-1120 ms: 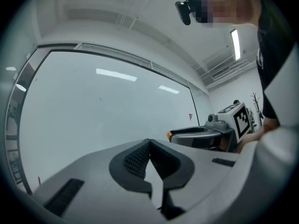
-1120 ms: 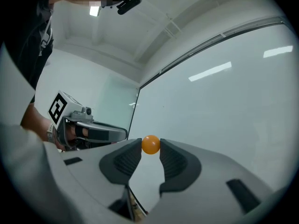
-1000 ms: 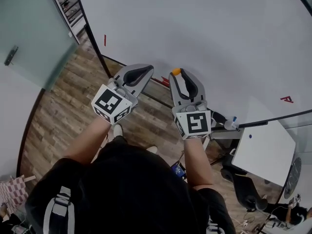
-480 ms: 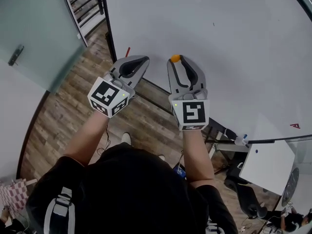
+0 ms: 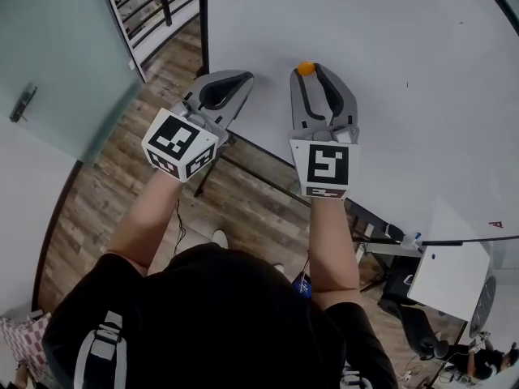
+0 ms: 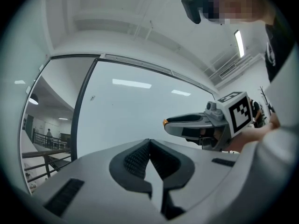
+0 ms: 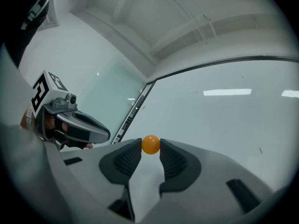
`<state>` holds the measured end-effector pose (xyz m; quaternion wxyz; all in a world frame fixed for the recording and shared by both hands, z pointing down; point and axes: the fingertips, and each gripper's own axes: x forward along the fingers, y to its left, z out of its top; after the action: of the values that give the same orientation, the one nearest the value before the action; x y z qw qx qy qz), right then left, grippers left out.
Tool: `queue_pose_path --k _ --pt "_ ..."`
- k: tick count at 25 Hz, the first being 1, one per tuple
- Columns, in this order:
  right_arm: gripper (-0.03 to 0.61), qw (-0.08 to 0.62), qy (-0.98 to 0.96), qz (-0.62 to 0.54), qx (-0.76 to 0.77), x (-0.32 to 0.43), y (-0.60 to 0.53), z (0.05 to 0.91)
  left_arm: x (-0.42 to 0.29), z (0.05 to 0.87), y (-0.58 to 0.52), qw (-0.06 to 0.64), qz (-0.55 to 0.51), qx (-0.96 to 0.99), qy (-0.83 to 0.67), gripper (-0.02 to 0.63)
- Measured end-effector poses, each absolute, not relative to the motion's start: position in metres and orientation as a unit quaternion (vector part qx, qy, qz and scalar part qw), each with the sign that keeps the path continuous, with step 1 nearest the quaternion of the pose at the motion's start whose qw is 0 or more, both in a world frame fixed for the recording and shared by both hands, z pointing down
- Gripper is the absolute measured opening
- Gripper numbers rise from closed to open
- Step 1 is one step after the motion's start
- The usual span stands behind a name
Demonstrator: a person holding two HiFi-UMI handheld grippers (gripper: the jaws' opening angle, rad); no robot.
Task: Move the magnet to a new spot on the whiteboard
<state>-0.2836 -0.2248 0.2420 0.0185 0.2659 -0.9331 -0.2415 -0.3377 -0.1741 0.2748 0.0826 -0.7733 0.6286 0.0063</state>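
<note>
Right gripper point(image 5: 313, 73): clamped on 1 orange magnet point(image 7: 150, 144) at its tips.
Left gripper point(image 6: 148, 142): jaws pressed together, empty, left of it.
Whiteboard point(image 5: 389, 39): far, ahead of both.

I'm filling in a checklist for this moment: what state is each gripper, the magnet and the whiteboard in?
left gripper: shut, nothing between its jaws.
right gripper: shut on the magnet, at the very tips.
magnet: pinched between the right gripper's jaws in front of the whiteboard; whether it touches the board cannot be told.
whiteboard: upright, nearly blank, a few small marks.
</note>
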Motion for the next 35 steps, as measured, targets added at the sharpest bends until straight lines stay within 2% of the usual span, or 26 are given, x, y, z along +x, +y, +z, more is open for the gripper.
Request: queue_pose_path --k 8,16,29,35 --pt "0.12 0.064 -0.893 -0.311 0.32 -0.334 -0.248 0.239 -0.383 0.275 -0.181 0.079 0.012 -0.778 0.623 0.003" --pt "0.12 0.103 -0.863 -0.351 0.35 -0.356 -0.262 0.249 -0.398 0.273 -0.191 0.089 0.012 -0.785 0.613 0.003" --pt "0.123 0.179 -0.777 -0.446 0.407 -0.358 -0.277 0.256 -0.393 0.278 -0.197 0.082 0.03 -0.794 0.601 0.003" --pt "0.141 0.179 -0.77 -0.455 0.41 -0.359 -0.277 0.257 -0.395 0.277 -0.193 0.082 0.036 -0.791 0.605 0.003"
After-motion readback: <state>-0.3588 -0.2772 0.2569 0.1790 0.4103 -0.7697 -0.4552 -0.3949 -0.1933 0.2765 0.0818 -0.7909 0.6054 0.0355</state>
